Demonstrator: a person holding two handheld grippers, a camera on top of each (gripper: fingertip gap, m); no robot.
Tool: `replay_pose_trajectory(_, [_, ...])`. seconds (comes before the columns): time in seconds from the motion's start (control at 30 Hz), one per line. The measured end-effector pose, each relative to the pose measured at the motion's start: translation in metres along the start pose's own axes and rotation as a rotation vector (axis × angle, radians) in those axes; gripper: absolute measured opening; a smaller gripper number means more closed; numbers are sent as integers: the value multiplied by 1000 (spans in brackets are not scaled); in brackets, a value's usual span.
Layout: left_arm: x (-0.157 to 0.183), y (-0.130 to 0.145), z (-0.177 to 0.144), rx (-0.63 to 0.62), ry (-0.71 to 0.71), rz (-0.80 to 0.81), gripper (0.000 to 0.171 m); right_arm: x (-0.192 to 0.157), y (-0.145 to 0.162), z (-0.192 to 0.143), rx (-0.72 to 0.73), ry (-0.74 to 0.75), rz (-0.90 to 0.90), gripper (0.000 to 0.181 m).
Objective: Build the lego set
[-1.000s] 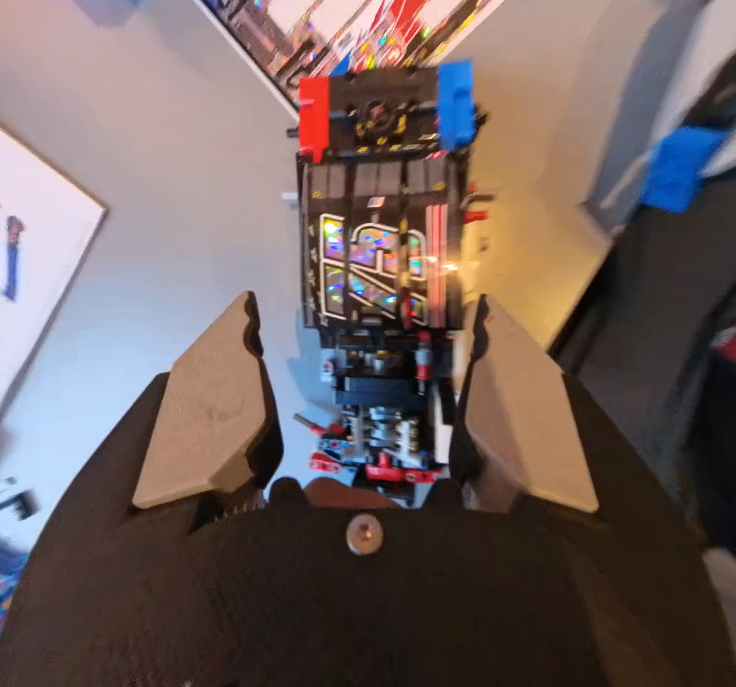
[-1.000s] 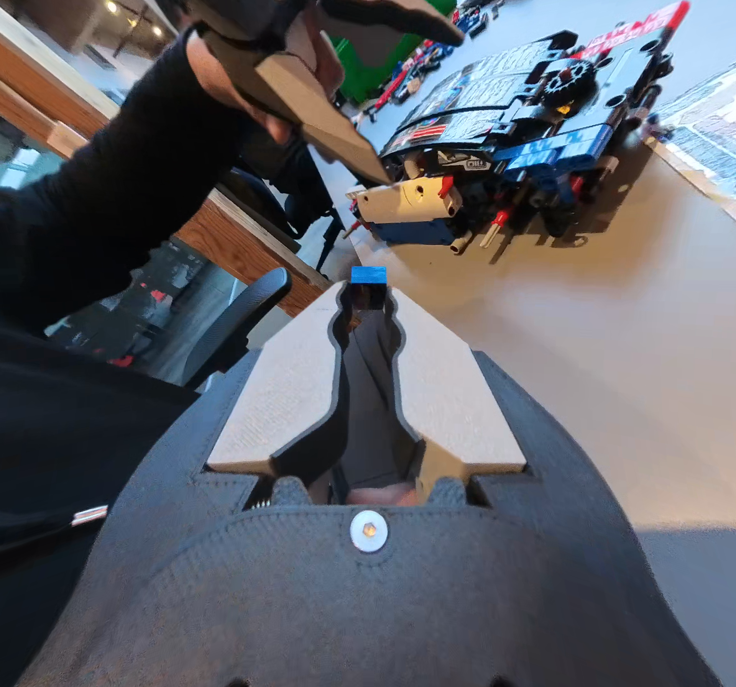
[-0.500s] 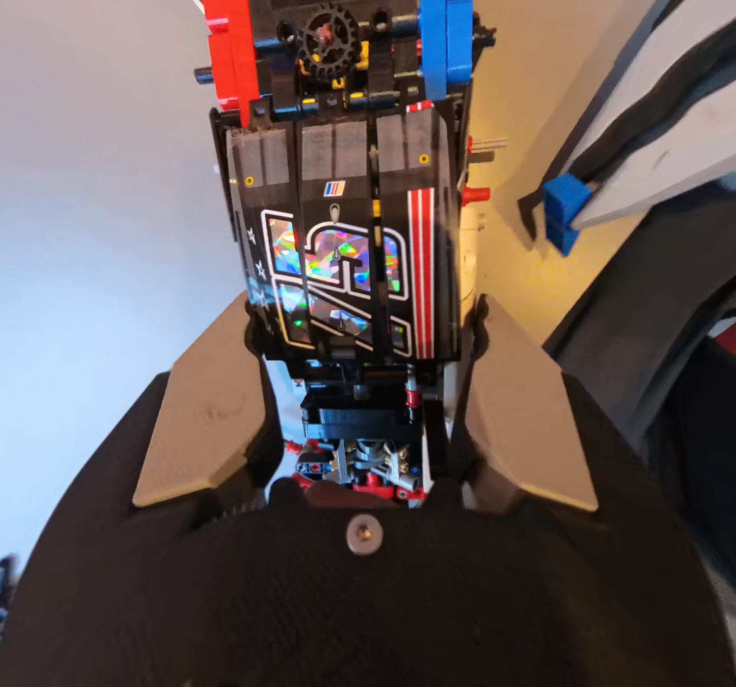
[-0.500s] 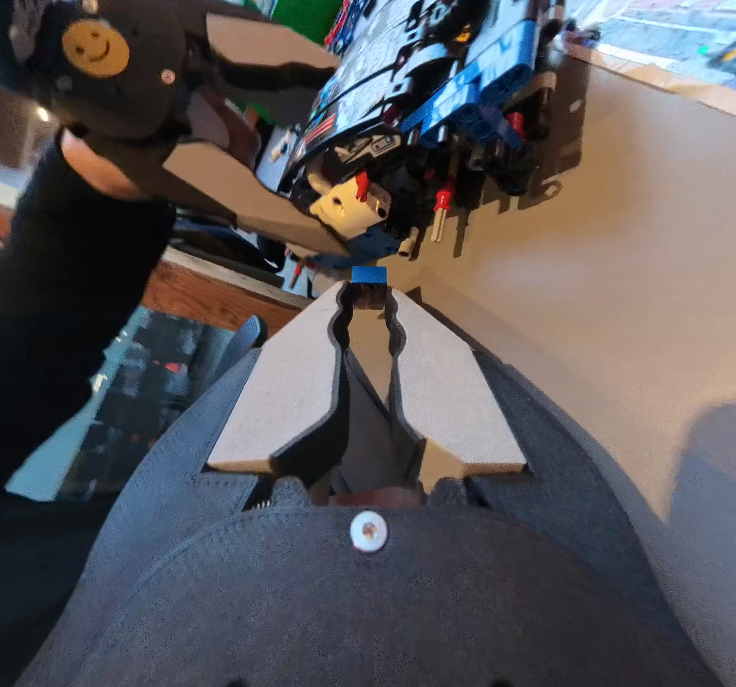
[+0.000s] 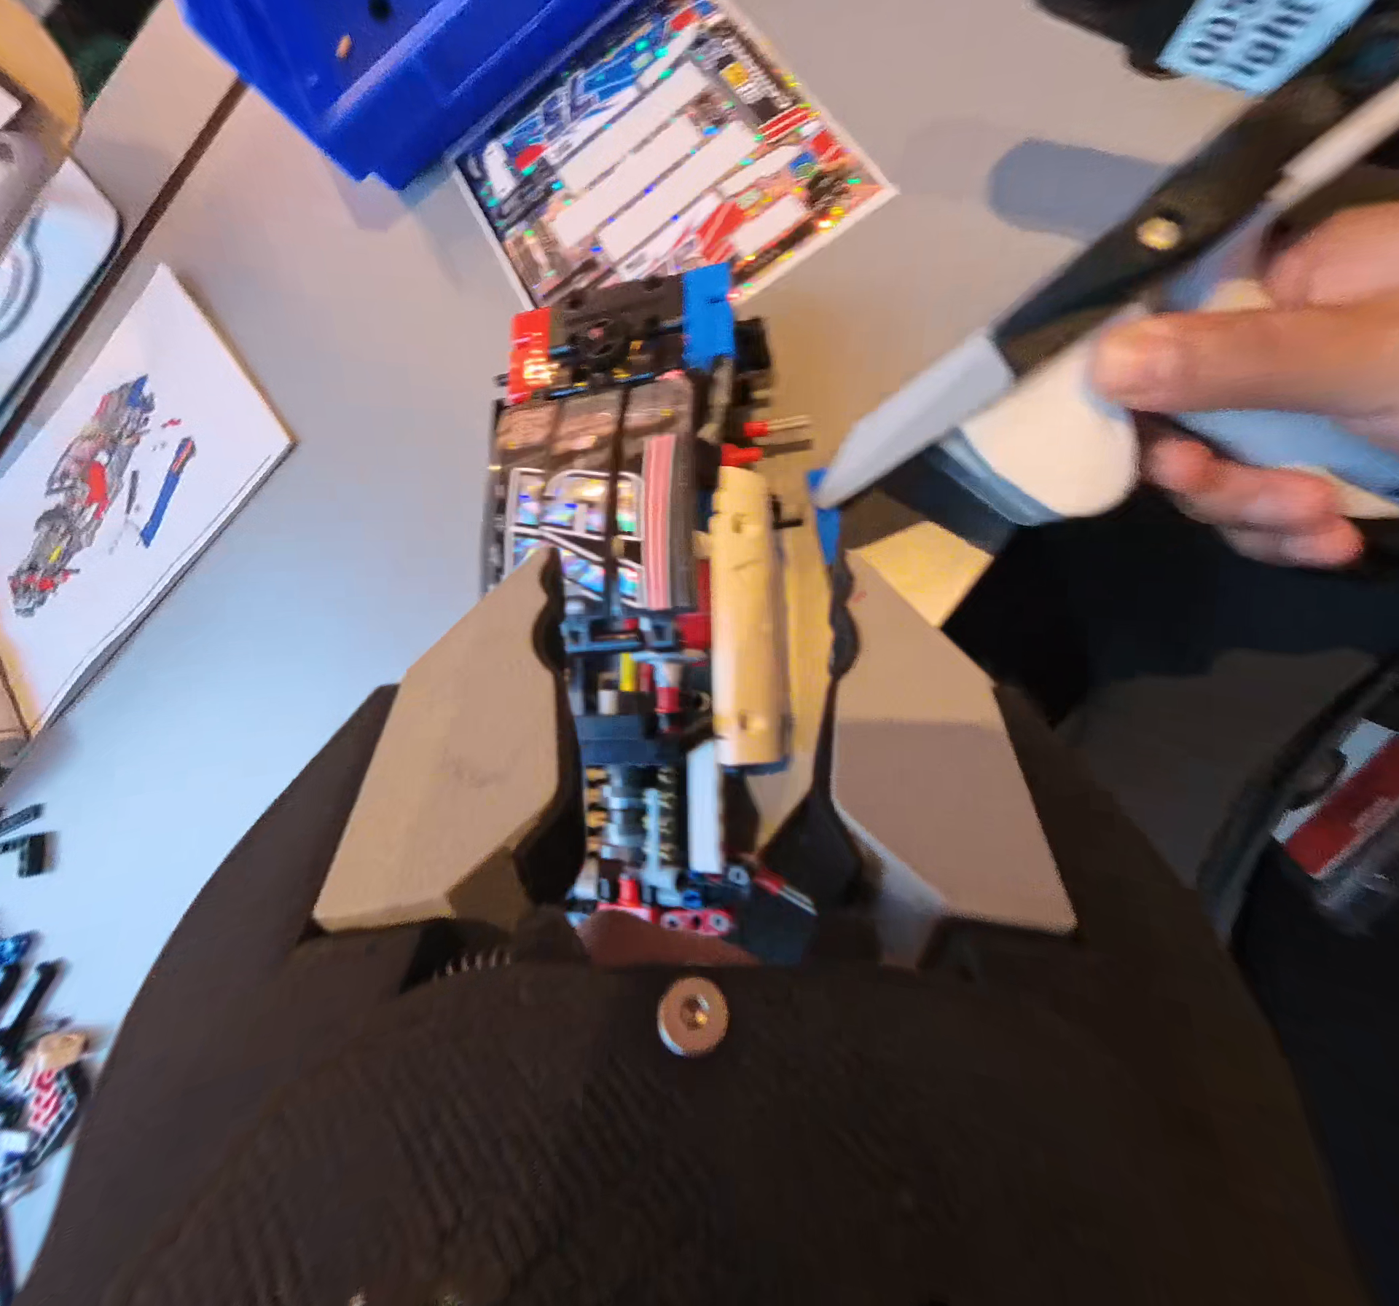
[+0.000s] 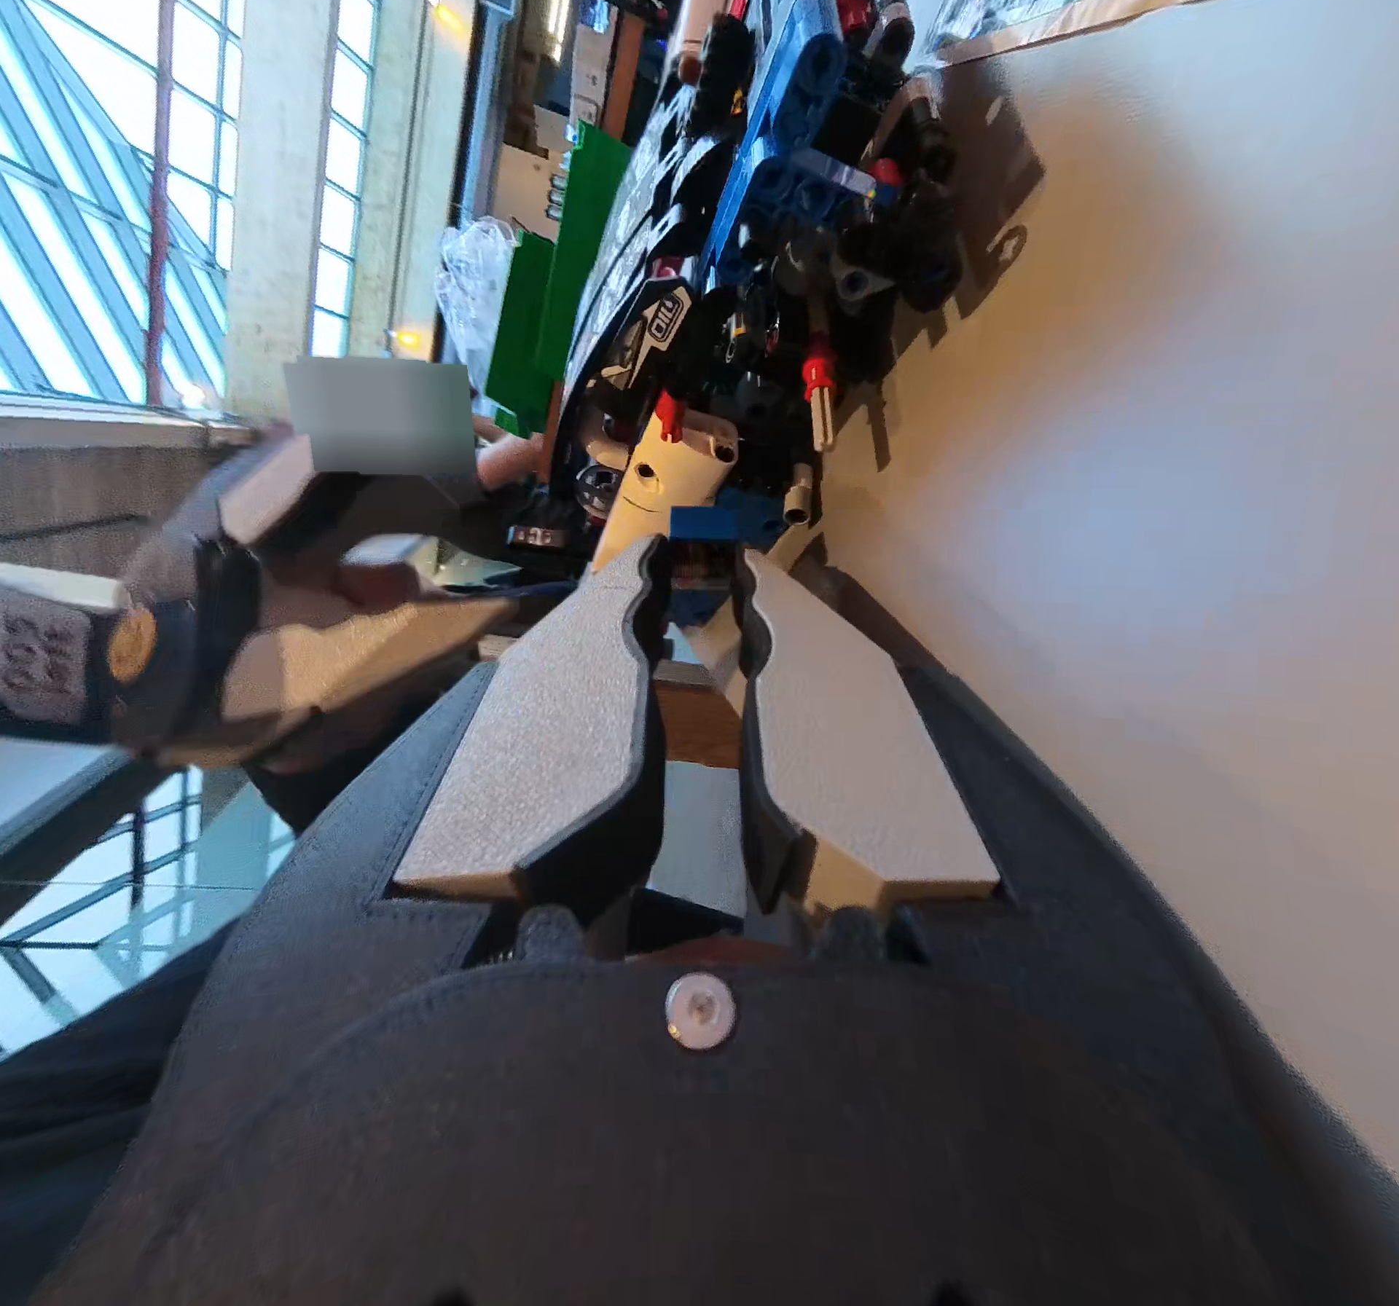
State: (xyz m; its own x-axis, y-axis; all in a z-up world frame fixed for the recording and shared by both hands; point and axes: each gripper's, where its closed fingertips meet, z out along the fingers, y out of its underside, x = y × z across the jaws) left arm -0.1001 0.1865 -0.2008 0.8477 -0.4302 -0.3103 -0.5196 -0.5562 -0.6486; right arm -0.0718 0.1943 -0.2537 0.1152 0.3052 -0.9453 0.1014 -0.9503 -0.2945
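The left gripper [image 5: 693, 588] has a matte black, finely ribbed printed body with a round metal screw, and two flat tan wedge-shaped fingers [image 5: 469, 732] with wavy black inner edges. Its jaws stand wide, one finger on each side of the lego car [image 5: 643, 551], which runs lengthwise between them; whether the pads actually press its flanks cannot be told. The car is a long, blocky model of black glossy panels with holographic stickers, a cream tube-like side panel [image 5: 746, 619], exposed grey and red gearing at the near end, and red and blue beams at the far end. It lies on a smooth pale grey table [image 5: 341, 437].

The right gripper [image 6: 700, 562] is built the same way, in dark ribbed plastic with grainy pale fingers [image 6: 560, 725]. Its jaws are narrowed to a small gap and pinch a small blue brick [image 6: 708, 522] at the very tips. The brick sits right against the car's near side, just beside the cream panel. In the left wrist view this gripper comes in from the upper right, angled down, with a person's hand [image 5: 1249, 377] wrapped around its handle.

Farther off lie an open instruction booklet [image 5: 121, 483], a glittering sticker sheet [image 5: 666, 134] just beyond the car, and a blue plastic bin [image 5: 394, 21]. Small loose parts [image 5: 30, 838] are scattered at the table's left edge.
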Motion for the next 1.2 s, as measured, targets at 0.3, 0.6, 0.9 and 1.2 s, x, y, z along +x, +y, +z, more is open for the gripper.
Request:
replay_pose_trajectory(0.3, [53, 12, 22, 40, 109, -60, 35, -20, 4, -10, -30, -128, 18, 14])
replay_pose_trajectory(0.6, [53, 9, 27, 150, 107, -161, 3, -24, 9, -13, -68, -107, -151, 14])
replay_pose_trajectory(0.9, [60, 7, 17, 221, 376, -556, 3, -23, 14, -38, -79, 293, -1281, 43])
replay_pose_trajectory(1.2, [74, -3, 5, 263, 568, -728, 2, -40, 22, -28, 18, 397, -1641, 33])
